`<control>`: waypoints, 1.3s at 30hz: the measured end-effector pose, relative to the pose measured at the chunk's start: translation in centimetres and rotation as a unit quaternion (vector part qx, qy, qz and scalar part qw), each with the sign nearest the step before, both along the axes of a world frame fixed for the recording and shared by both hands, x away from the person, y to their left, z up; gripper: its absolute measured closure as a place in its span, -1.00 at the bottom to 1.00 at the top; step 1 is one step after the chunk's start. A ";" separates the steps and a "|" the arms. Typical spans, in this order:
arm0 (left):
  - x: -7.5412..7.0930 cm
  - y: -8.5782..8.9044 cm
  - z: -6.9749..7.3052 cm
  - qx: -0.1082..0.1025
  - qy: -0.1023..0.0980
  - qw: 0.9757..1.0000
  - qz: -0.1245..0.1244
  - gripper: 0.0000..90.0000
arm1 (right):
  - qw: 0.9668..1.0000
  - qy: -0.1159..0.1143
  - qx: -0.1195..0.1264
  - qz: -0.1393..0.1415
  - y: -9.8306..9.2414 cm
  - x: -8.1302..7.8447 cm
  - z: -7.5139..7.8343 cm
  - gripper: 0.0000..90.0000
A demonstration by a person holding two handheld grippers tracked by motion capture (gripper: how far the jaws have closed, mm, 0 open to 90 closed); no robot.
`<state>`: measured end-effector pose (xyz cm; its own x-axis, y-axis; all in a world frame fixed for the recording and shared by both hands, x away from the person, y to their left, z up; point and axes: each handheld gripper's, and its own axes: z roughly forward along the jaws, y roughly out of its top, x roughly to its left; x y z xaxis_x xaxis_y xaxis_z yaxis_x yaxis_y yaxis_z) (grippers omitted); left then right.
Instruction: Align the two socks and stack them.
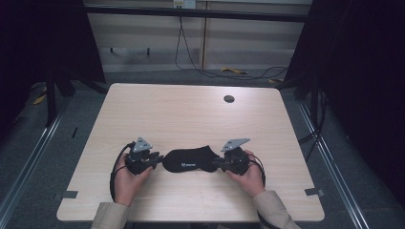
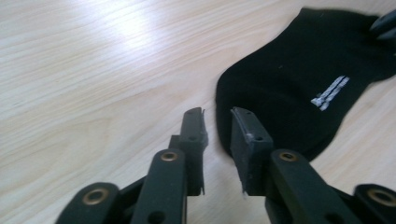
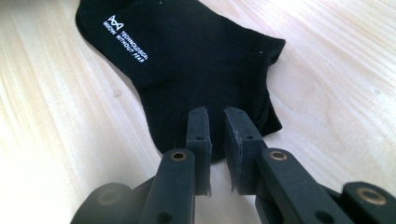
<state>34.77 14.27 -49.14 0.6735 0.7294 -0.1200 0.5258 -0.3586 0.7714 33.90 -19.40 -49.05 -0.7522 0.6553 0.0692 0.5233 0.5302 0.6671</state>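
1. The sock (image 1: 190,159) lies flat on the table (image 1: 191,114), near the 6 o'clock edge and midway across.
2. The left gripper (image 1: 155,161) sits at the sock's 9 o'clock end, just beside its edge.
3. The right gripper (image 1: 216,162) sits at the sock's 3 o'clock end, over its edge.
4. The round hole (image 1: 229,99) lies well apart, toward 1 o'clock from the sock.
5. The cable (image 1: 191,57) lies on the floor beyond the table's 12 o'clock edge.

In the left gripper view, the black sock (image 2: 299,84) is cut off at the 2 o'clock corner, and a blurred dark shape (image 2: 385,25) covers its end there. In the right gripper view, the top edge cuts the sock at 11 o'clock. Its white print (image 1: 187,166) is too small to read in the high view.
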 end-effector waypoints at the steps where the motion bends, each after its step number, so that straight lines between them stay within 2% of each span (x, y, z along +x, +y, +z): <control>1: 0.1 -0.2 -0.1 -0.006 0.001 1.000 0.000 0.58 | 1.000 -0.002 0.001 -0.001 0.0 -0.1 0.0 0.78; 3: 0.3 -0.7 -0.3 -0.014 0.003 1.000 -0.001 0.56 | 1.000 -0.002 -0.001 -0.001 0.1 -0.3 0.0 0.78; 5: 0.5 -1.2 -0.7 0.000 0.008 1.000 -0.008 0.56 | 1.000 -0.006 -0.009 0.001 0.3 -0.5 0.0 0.77; 6: 0.5 -1.2 -0.7 0.000 0.008 1.000 -0.008 0.57 | 1.000 -0.006 -0.009 0.001 0.3 -0.5 0.0 0.77; 7: 0.5 -1.6 -1.1 0.024 0.014 0.999 -0.017 0.57 | 1.000 -0.010 -0.012 0.002 0.4 -0.6 0.0 0.77; 8: 0.4 -1.7 -1.2 0.036 0.013 0.999 -0.026 0.58 | 1.000 -0.010 -0.011 0.001 0.4 -0.6 0.0 0.77; 9: 0.2 -1.7 -1.2 0.039 0.005 0.999 -0.028 0.58 | 1.000 -0.011 -0.008 0.001 0.4 -0.7 0.0 0.77; 10: 0.1 -1.7 -1.2 0.043 0.007 0.999 -0.031 0.57 | 1.000 -0.009 -0.007 -0.001 0.3 -0.7 0.0 0.77; 13: -0.2 -1.7 -1.0 0.058 0.001 0.998 -0.029 0.41 | 1.000 -0.010 0.000 -0.001 0.2 -0.8 -0.1 0.77; 15: -0.3 -1.6 -1.0 0.048 0.007 0.999 -0.025 0.37 | 1.000 -0.011 -0.005 -0.001 0.2 -0.9 -0.1 0.76; 19: -0.2 -1.5 -0.8 0.034 0.008 0.999 -0.019 0.27 | 1.000 -0.019 -0.011 -0.004 0.4 -1.1 0.1 0.70; 26: -0.2 -1.5 -1.2 0.037 0.014 0.999 -0.016 0.25 | 0.999 -0.037 0.004 -0.010 0.4 -1.1 0.9 0.74; 27: -0.2 -1.5 -1.2 0.038 0.012 0.999 -0.017 0.24 | 0.999 -0.040 0.006 -0.004 0.4 -1.0 1.0 0.77; 30: -0.3 -1.5 -1.1 0.038 0.012 0.999 -0.019 0.20 | 0.999 -0.046 0.001 0.000 0.7 -1.2 1.0 0.82; 34: -0.4 -1.4 -1.1 0.035 0.010 0.999 -0.017 0.18 | 0.998 -0.063 -0.003 0.008 1.2 -1.6 0.5 1.00; 39: -0.4 -1.6 -1.0 0.031 0.011 0.999 -0.017 0.16 | 0.998 -0.070 -0.007 0.006 1.1 -1.7 0.2 1.00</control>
<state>34.34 12.71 -50.14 0.6953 0.7129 -0.0911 0.5296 -0.4225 0.7355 32.21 -18.26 -48.84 -0.7611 0.6471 -0.0455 0.4200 0.5449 0.7257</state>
